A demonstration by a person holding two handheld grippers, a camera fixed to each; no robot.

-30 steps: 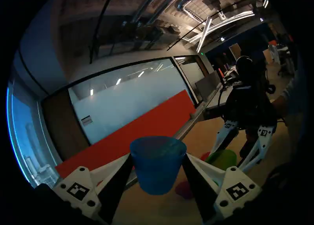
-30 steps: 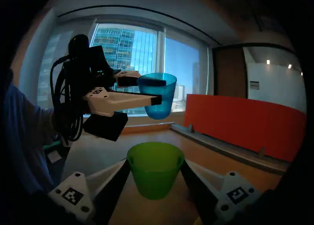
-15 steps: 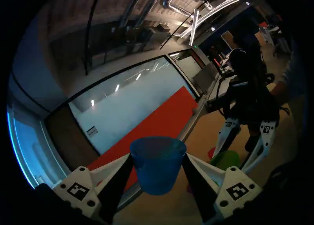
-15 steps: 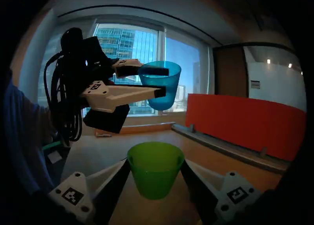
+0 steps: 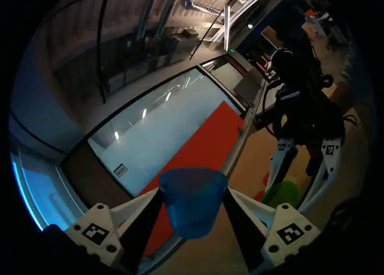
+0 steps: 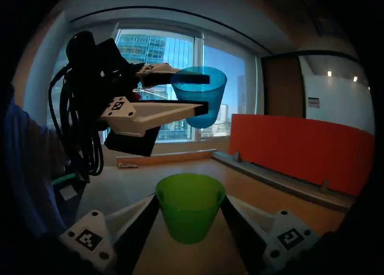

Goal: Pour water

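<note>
My left gripper (image 5: 192,208) is shut on a translucent blue cup (image 5: 192,200), held in the air. In the right gripper view that blue cup (image 6: 200,96) hangs tilted slightly, above and a little behind the green cup (image 6: 190,205), with the left gripper (image 6: 197,93) clamped on its sides. My right gripper (image 6: 190,212) is shut on the green cup, which stays upright with its mouth open upward. From the left gripper view the green cup (image 5: 282,192) sits low at the right between the right gripper's white fingers (image 5: 328,167).
A wooden tabletop (image 6: 269,188) lies below both cups. An orange panel (image 6: 307,150) runs along its far right side, with windows (image 6: 158,59) behind. A sleeve (image 6: 26,169) and a bundle of black cables (image 6: 84,126) are at the left.
The left gripper has risen and moved closer over the green cup, rolling so its view tilts further. The right gripper and green cup have stayed still.
</note>
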